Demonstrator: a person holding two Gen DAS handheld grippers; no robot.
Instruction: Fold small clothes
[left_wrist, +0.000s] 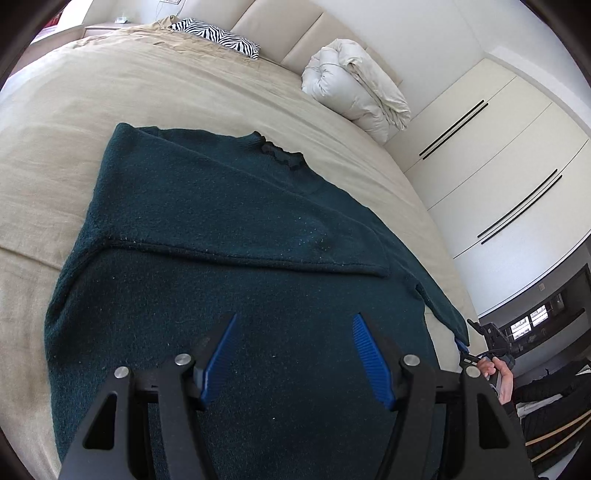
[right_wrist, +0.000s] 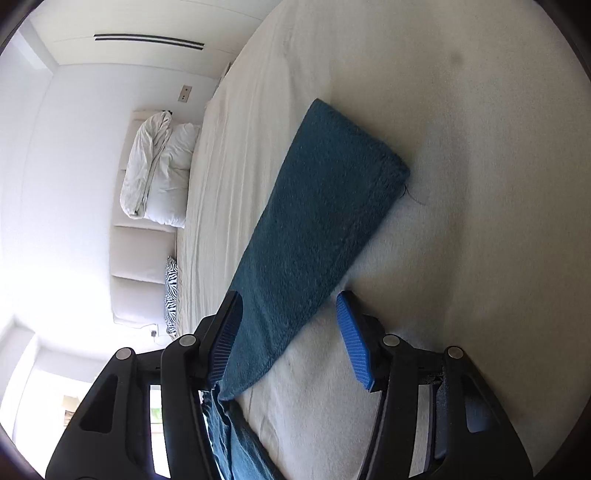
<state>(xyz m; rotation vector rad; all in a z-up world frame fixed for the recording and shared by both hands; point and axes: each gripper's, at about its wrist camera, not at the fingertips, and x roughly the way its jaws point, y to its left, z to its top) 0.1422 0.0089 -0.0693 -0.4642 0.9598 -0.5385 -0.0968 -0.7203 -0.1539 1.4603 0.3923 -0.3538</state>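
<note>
A bedroom in pale cream: a wide bed (left_wrist: 110, 92) under a beige cover, a padded headboard (left_wrist: 280, 33) along the far side, tall white wardrobe doors (left_wrist: 498, 147) to the right.

The left gripper (left_wrist: 293, 319) hangs over the near part of a dark green sweater (left_wrist: 229, 295), its jaws spread wide and holding nothing, blue ribbed pads (left_wrist: 371, 354) facing each other above the knit. The sweater lies flat on the bed cover, collar (left_wrist: 282, 149) toward the headboard, one sleeve folded (left_wrist: 295, 240) across the body so that its cuff ends near the right side. The other sleeve (left_wrist: 443, 306) runs out to the right edge of the bed.

The right gripper (right_wrist: 290, 304) is there at that sleeve, and in the left wrist view it shows small at the far right with the person's hand (left_wrist: 502, 380) on its handle. Its jaws stand open too, with the sleeve (right_wrist: 317, 229) passing between them: the cloth lies against the left pad (right_wrist: 223, 343) while the right pad is clear of it, so nothing is pinched. The sleeve's cuff end (right_wrist: 391, 173) rests on the cover farther out.

Beyond the sweater, a rolled white duvet (left_wrist: 354, 85) leans against the headboard, and a zebra-striped pillow (left_wrist: 218, 37) sits at the far left corner of the bed.
</note>
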